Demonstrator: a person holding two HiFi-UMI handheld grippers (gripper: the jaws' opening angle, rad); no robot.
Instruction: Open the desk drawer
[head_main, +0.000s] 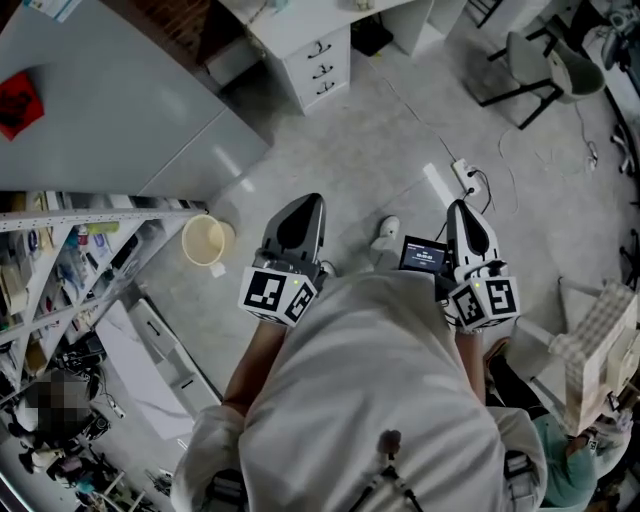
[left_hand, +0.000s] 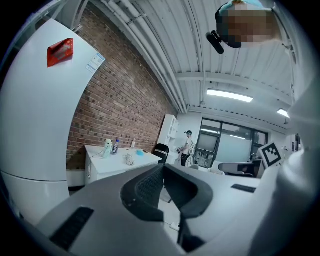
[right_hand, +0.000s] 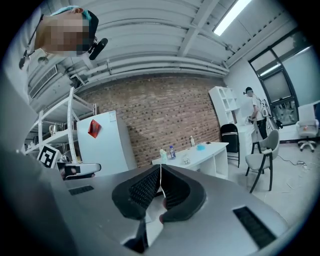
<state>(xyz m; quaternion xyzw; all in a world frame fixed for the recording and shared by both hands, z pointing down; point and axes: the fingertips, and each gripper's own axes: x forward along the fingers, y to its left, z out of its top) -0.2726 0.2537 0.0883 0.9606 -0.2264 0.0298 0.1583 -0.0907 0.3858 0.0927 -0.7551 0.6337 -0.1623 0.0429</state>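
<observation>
Far across the grey floor (head_main: 400, 130), at the upper edge of the head view, stands the white surface (head_main: 285, 22). The drawer stack (head_main: 320, 68) sits under its near end. A big pale fridge (head_main: 110, 110) fills the upper left corner and stands just beside this surface, on its left.

The stack shows three drawer fronts, one above the other, and each front carries a small dark handle (head_main: 322, 70). The fronts face roughly toward the person, so I judge that the pull must come straight back along the line from the stack to the body. All three drawers look shut, and which one is wanted I cannot tell.

Both hands are held low in front of the body, well apart from the stack, and both point about level toward that side of the room. The left gripper (head_main: 303, 205) lies almost directly below the stack in the head view, so it is the nearer one and stands more in line with the handles. The right gripper (head_main: 463, 212) is off to the right, farther from them.

Each gripper has its jaws pressed together with nothing between them, as its own view shows. For the coming move I judge that the person must first cross the open floor, then spread the jaws of the nearer gripper around a handle.
</observation>
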